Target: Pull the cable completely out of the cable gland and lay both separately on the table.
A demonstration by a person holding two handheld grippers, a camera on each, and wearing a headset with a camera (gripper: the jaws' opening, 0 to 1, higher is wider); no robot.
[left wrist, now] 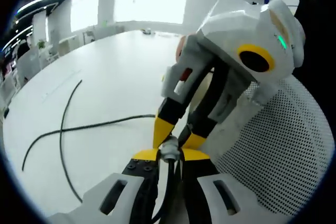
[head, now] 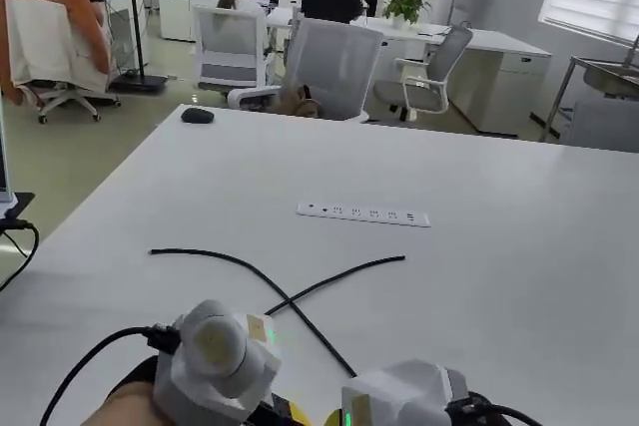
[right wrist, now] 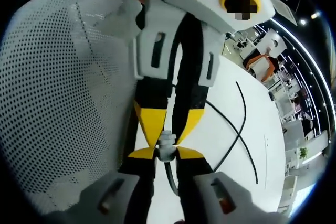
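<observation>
Since the left gripper (left wrist: 170,155) and right gripper (right wrist: 165,153) are both clamped narrow, tip to tip, at the cable gland (left wrist: 169,148), extraction looks not yet done. The gland is held clear of the surface (head: 499,276), with the cable (right wrist: 170,178) threaded through. Which jaws bite cable and which bite gland body cannot be told. One grip should be seated on cable just beside the gland, with the pull kept straight along its axis. The crossed loose cables (head: 290,296) should be avoided at laydown.

Left tool (left wrist: 169,156) and right tool (right wrist: 167,153) meet tip-to-tip, jaws clamped.
</observation>
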